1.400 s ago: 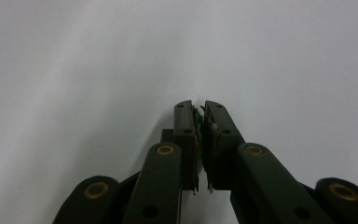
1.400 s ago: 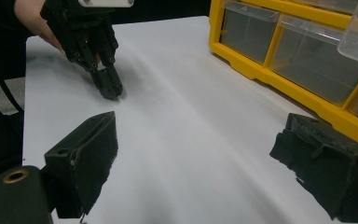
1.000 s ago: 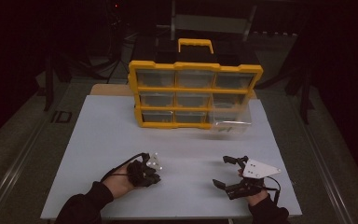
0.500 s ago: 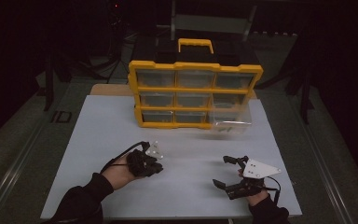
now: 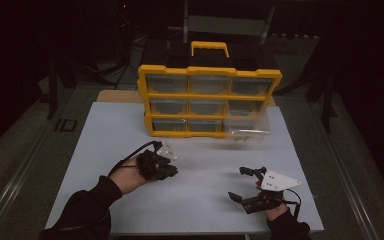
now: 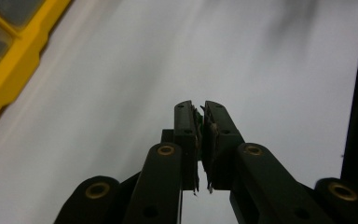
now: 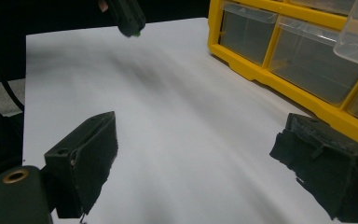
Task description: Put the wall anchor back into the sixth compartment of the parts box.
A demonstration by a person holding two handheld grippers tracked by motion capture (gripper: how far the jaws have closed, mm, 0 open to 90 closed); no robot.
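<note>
Left gripper view shows the left gripper [image 6: 199, 112] with its two black jaws pressed nearly together on a small thin green piece [image 6: 199, 122]; what the piece is cannot be told, as little more than a sliver of green and a ragged pale edge shows between the pads, in the lower middle of the frame. Behind the jaws spreads the white table top [image 6: 261, 56], and the yellow frame of the drawer cabinet [image 6: 9, 70] cuts across the upper left corner.

From the high view, the left gripper [image 5: 167, 162] sits left of centre in the lower half of the frame, held in a hand [image 5: 130, 177] that comes out of a dark sleeve [image 5: 82, 210] at the bottom left. Its tips point toward the upper right, and something small and pale glints at them.

Toward the lower right of the high view, the right gripper [image 5: 241, 182] has its jaws spread well apart, with nothing between them; a grey three-cornered plate [image 5: 277, 181] rides on top. In the right gripper view the two pads stand at the lower left and lower right of the frame with bare white table between them, and the left gripper's tip with a green speck shows at the top, left of centre.

The yellow drawer cabinet [image 5: 207, 102] stands upright at the far side of the table, in the upper middle of the high view, with a clear drawer [image 5: 249, 131] pulled out at its lower right corner.
</note>
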